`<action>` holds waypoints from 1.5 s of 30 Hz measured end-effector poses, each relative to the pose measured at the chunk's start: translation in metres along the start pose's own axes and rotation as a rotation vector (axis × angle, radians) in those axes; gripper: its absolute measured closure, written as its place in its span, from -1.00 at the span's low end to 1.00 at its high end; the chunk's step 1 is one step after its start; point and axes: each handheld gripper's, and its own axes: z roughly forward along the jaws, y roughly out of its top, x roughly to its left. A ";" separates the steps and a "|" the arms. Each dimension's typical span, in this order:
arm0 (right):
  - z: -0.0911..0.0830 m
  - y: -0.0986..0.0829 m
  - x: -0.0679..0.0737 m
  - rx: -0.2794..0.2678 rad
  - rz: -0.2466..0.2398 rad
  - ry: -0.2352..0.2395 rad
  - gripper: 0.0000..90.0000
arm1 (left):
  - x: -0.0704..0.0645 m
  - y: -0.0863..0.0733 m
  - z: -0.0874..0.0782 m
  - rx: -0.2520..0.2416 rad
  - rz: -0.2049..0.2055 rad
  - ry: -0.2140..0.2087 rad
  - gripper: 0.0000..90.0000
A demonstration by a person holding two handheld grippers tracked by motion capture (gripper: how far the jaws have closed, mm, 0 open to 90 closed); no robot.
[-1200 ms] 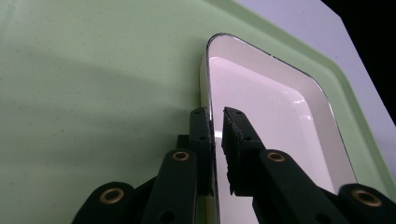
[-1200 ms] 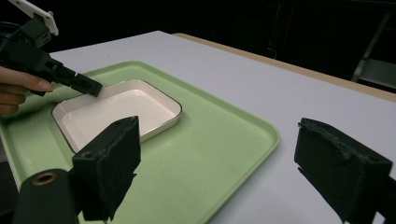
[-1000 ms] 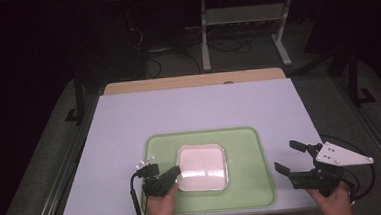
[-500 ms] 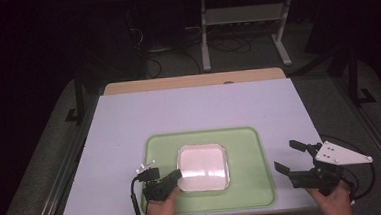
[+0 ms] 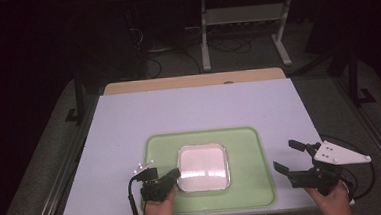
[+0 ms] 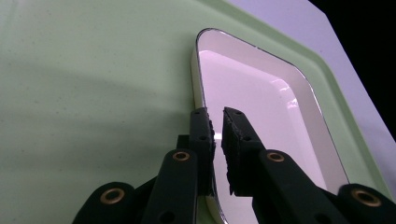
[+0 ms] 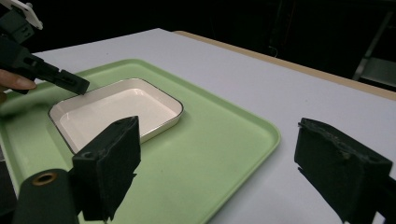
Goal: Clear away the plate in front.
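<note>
— What is the left gripper (image 6: 217, 123) doing?

— Its jaws sit nearly together astride the near-left rim of the white dish (image 6: 261, 107), one outside and one inside. A thin gap remains, so I cannot tell if they actually pinch it.

— And the right gripper (image 5: 289, 156)?

— Spread wide, holding nothing, over the table (image 5: 129, 121) just right of the tray.

— Where is the dish?

— In the middle of the green tray (image 5: 248, 184), which lies on the table's near half.
</note>
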 end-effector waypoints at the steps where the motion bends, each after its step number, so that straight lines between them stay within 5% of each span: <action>1: 0.000 0.000 0.000 0.001 0.002 0.000 -0.70 | 0.000 0.001 -0.002 -0.003 0.006 -0.006 0.81; 8: 0.002 0.000 0.000 0.002 -0.002 -0.001 -0.70 | 0.003 0.005 -0.008 -0.020 0.037 -0.012 0.77; 35: 0.004 0.000 0.001 0.015 -0.003 -0.006 -0.70 | 0.003 0.014 -0.022 -0.033 0.259 -0.091 0.35; 45: 0.004 -0.001 0.002 0.017 0.002 -0.010 -0.70 | 0.006 0.016 -0.027 -0.026 0.306 -0.122 0.20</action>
